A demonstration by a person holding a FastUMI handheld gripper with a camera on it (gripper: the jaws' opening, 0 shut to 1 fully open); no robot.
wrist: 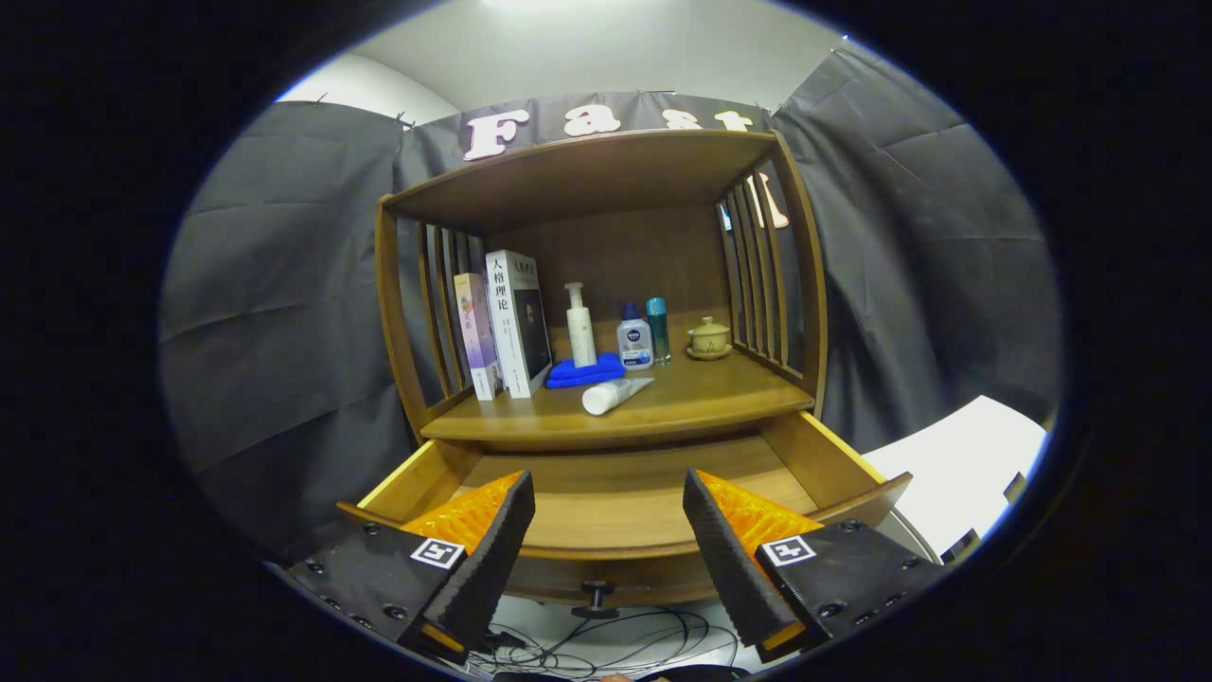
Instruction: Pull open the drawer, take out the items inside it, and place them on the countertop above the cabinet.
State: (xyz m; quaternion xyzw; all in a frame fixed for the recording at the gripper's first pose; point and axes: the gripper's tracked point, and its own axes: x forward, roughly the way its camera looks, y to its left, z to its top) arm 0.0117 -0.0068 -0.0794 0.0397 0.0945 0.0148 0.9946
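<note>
Looking down past my tool (606,559) at the bottom centre of the frame, I see its fingers spread wide with nothing between them, hanging just above the front of the drawer (625,507). The drawer is pulled well out, its knob (597,597) showing low between the fingers, above a tangle of cables (615,639) on the floor. What I can see of the drawer's wooden floor is bare, so I judge the emptying done or nearly so, though the fingers hide its front corners. Further back, mid-frame, the worktop (720,388) carries a white tube (614,394) lying on its side near the front edge, then a folded blue cloth (584,371) with a pump bottle (579,327) on it, two small bottles (644,336), a lidded cup (708,338) and two books (502,327). Nothing blocks my way to the drawer.
</note>
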